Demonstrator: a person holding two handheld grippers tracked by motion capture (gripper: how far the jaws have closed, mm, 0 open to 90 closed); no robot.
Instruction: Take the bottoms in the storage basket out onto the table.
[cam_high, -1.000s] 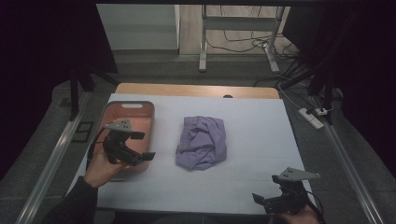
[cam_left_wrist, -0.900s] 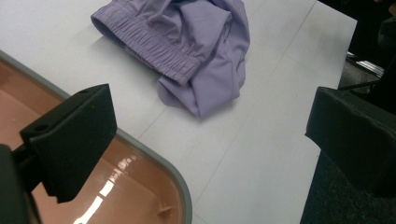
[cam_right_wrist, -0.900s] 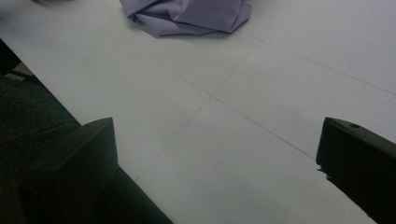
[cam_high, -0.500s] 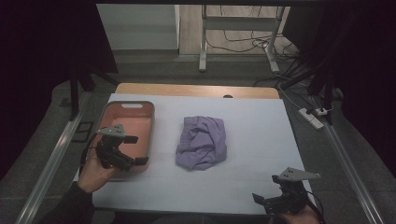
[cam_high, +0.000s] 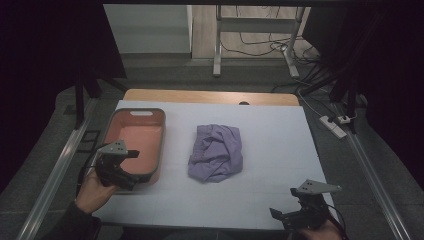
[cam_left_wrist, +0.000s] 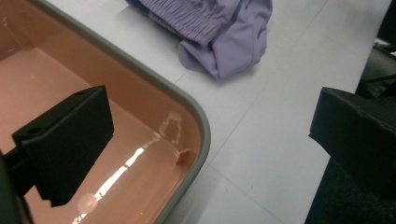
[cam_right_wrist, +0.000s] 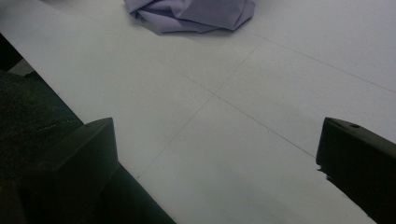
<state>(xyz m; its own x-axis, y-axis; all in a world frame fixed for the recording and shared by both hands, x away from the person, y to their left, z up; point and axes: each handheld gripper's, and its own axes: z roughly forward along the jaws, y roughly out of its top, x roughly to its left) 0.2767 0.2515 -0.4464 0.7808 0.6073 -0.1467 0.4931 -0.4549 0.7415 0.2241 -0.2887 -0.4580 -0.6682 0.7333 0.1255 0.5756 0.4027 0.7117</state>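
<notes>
- The purple cloth (cam_high: 216, 159) lies crumpled in a loose heap near the middle of the white table (cam_high: 280, 150), free of both grippers.
- In the left gripper view the cloth (cam_left_wrist: 219, 32) sits beyond the tub's corner, its gathered, ribbed edge turned toward the tub and a folded lobe resting on the table (cam_left_wrist: 280, 140).
- In the right gripper view the cloth (cam_right_wrist: 191, 14) lies at the far end of the table (cam_right_wrist: 261, 121), well apart from the jaws.
- The orange tub (cam_high: 134, 142) with a grey rim stands just left of the cloth, a strip of bare table between them; nothing lies inside it.
- The left gripper (cam_high: 118, 169) hangs over the tub's near end, held by the person's left hand (cam_high: 94, 189). Its jaws are spread wide: in its own view one black jaw sits over the tub's (cam_left_wrist: 154, 140) glossy orange floor and the other over the table beside the rim, with the tub's rounded corner between them and nothing gripped.
- The right gripper (cam_high: 300, 216) rests low at the table's near right corner, well apart from the cloth. Its jaws stand far apart, with bare white table between them.
- A wooden edge (cam_high: 210, 96) shows along the table's far side.
</notes>
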